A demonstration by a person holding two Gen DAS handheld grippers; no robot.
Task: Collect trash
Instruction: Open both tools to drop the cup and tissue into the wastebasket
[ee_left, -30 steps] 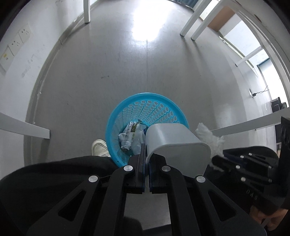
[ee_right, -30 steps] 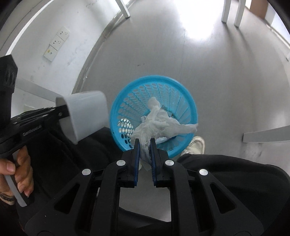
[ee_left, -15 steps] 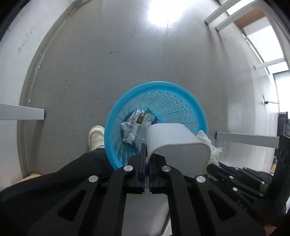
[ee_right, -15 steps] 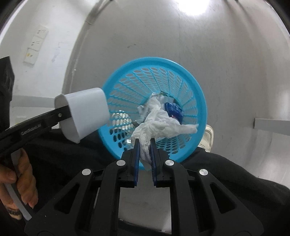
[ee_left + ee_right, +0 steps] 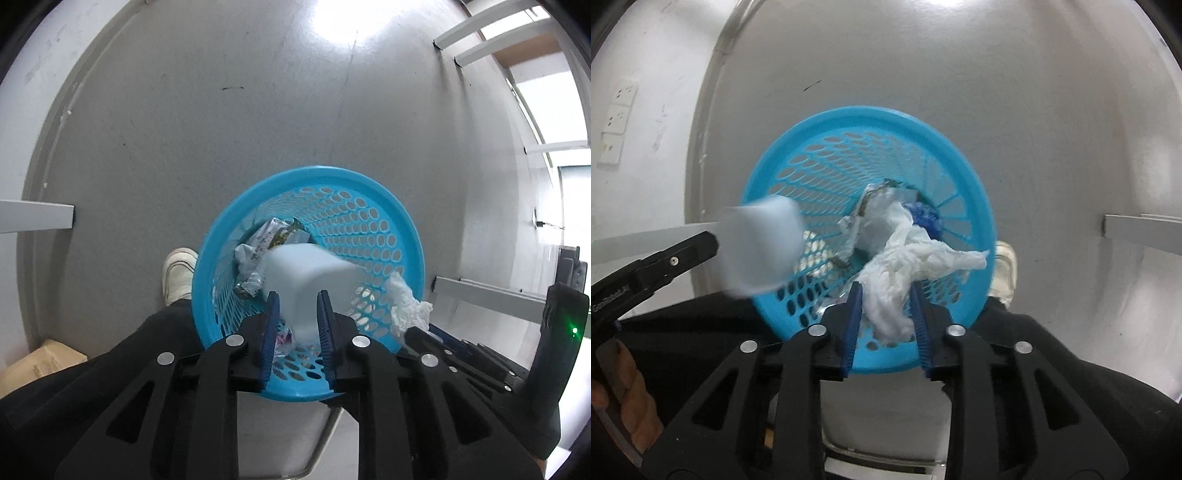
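Left tongs (image 5: 295, 306) now spread, released — half second ago clamped on cup rim. White plastic cup (image 5: 306, 280), smooth, blurred, loose between blue ridged pads above bin. Right tongs (image 5: 886, 299) also parted; crumpled white tissue (image 5: 905, 269) loose between them. Beyond — round blue perforated bin (image 5: 369, 236) on grey floor (image 5: 184, 129), wrappers (image 5: 266, 240) inside.

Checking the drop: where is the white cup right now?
The white cup is blurred, just ahead of the open left gripper, over the blue basket.
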